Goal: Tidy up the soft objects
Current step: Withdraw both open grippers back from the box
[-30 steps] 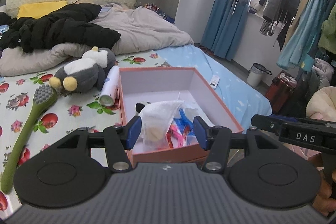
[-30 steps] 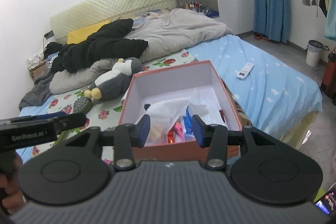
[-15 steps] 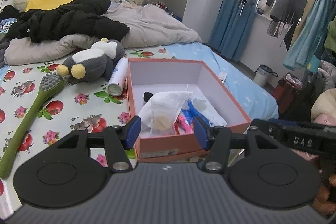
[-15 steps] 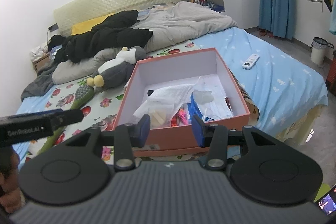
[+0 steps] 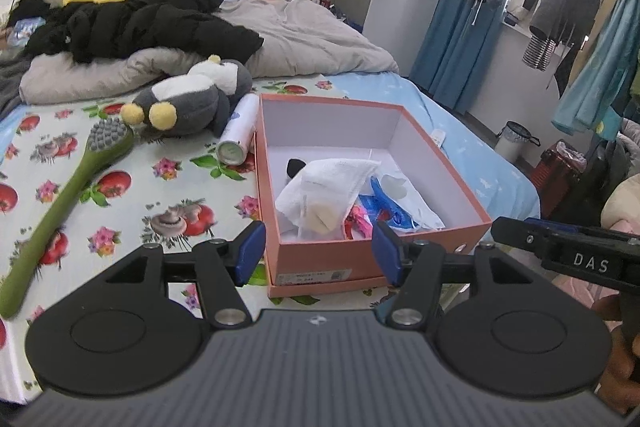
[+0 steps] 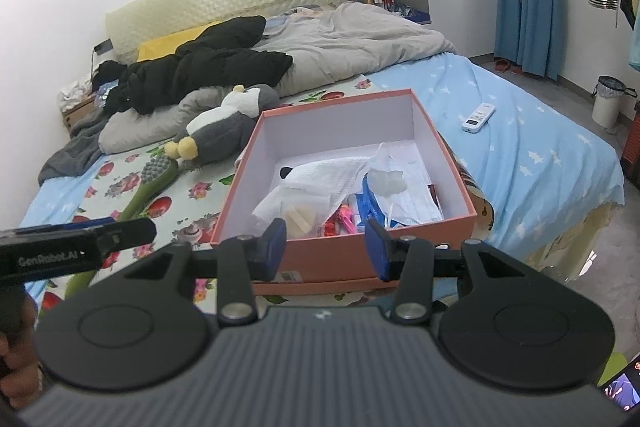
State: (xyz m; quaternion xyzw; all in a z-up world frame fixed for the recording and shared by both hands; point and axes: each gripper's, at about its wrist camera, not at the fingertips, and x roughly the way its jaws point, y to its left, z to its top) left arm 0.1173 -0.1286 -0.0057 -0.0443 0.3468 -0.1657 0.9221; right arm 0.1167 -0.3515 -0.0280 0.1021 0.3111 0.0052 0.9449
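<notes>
An orange box (image 5: pixel 332 123) (image 6: pixel 344 131) lies on the bed, its lid off. Inside it are a white cloth (image 5: pixel 328 179) (image 6: pixel 320 179), a face mask and blue and pink bits. A grey and white plush penguin (image 5: pixel 192 103) (image 6: pixel 224 123) lies just left of the box. My left gripper (image 5: pixel 318 251) hovers in front of the box's near wall, open, with nothing between its pads. Beside it on the right, my right gripper (image 6: pixel 325 247) also faces the near wall, open and empty.
A green long-handled brush (image 5: pixel 68 187) and a white spray can (image 5: pixel 238 131) lie left of the box. A black jacket (image 5: pixel 140 23) and a grey duvet (image 5: pixel 312 39) fill the head of the bed. A remote (image 6: pixel 478 117) lies on the blue sheet. A bin (image 6: pixel 608 101) stands on the floor.
Both grippers have sunk and drawn back from the box. Their fingertips framed the white cloth inside before and now sit in front of the near wall. Nothing was picked up.
</notes>
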